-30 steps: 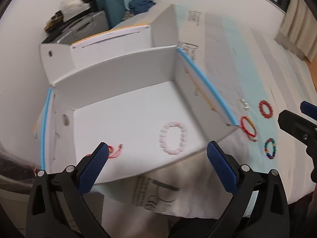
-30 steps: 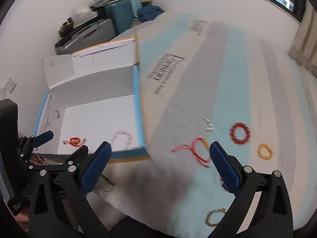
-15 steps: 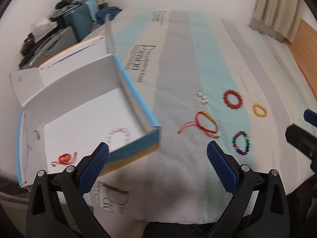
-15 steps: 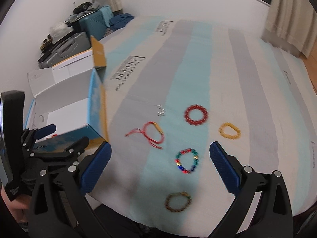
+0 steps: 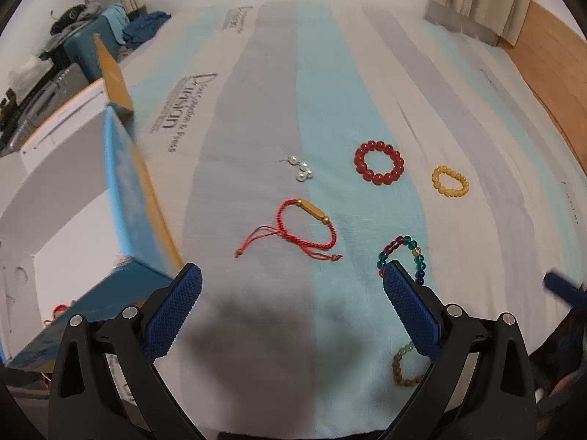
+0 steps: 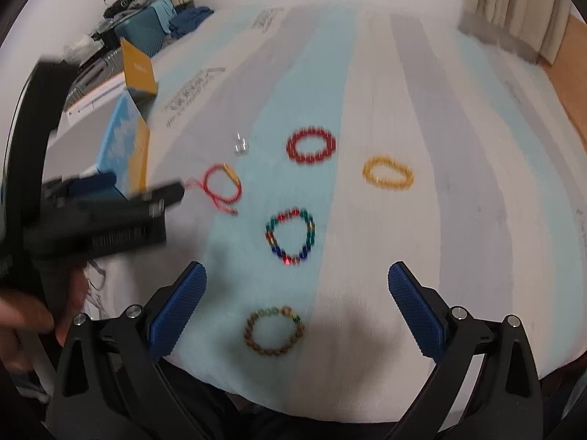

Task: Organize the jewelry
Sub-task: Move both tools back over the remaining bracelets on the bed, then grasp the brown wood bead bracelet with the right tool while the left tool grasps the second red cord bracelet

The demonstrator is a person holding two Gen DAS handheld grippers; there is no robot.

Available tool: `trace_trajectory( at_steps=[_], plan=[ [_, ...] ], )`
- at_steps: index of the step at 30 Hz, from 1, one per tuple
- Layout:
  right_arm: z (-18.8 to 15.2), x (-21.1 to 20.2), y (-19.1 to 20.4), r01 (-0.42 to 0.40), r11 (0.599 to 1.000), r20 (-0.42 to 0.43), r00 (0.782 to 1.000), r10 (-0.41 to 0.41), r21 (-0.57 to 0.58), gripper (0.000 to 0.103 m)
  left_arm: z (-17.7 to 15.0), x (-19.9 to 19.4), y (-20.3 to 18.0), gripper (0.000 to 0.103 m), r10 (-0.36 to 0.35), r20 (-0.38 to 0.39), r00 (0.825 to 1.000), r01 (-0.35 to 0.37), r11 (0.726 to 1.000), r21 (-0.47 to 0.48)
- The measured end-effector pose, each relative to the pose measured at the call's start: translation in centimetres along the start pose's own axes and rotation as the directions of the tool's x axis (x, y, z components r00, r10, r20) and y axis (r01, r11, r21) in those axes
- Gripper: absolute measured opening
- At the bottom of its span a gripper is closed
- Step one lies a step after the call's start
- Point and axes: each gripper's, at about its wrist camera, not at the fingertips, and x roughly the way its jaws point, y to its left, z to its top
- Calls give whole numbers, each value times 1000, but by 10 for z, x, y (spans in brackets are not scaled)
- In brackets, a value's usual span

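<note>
Swung off the box (image 5: 121,183) (now far left of frame, two pieces already inside) onto the loose bracelets mid-frame, red cord bracelet (image 5: 306,227) dead ahead, left gripper (image 5: 291,310) and right gripper (image 6: 297,308) both wide open and empty, next pickup likely.

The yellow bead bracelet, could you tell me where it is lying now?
The yellow bead bracelet lies on the striped bedspread, right of the red bead bracelet in both views.
</note>
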Motion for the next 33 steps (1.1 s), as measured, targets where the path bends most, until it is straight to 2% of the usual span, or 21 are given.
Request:
trace_trajectory(
  at_steps=[9, 21, 24, 27, 29, 33],
  plan=[
    [-48, 53, 2, -12, 999, -58, 998, 11, -30, 95, 9, 52, -11, 97, 4, -32, 999, -3, 999, 52],
    [-80, 94, 11, -42, 998, -112, 993, 37, -44, 95, 13, 115, -3, 97, 1, -91, 996, 3, 999, 42],
    [-85, 98, 11, -39, 998, -104, 994, 34, -47, 94, 11, 124, -4, 96, 4, -100, 995, 1, 999, 52],
    [-88, 97, 12, -13, 999, -91, 996, 8, -52, 88, 9, 131, -2, 95, 5, -101, 995, 0, 999, 47],
    [-88, 95, 12, 9, 999, -88, 996, -13, -51, 78, 8, 133, -1, 93, 7, -99, 995, -3, 999, 46],
    [-86, 89, 9, 28, 999, -88, 996, -31, -39, 62, 6, 131, 1, 84, 16, -85, 996, -12, 999, 42]
  ],
)
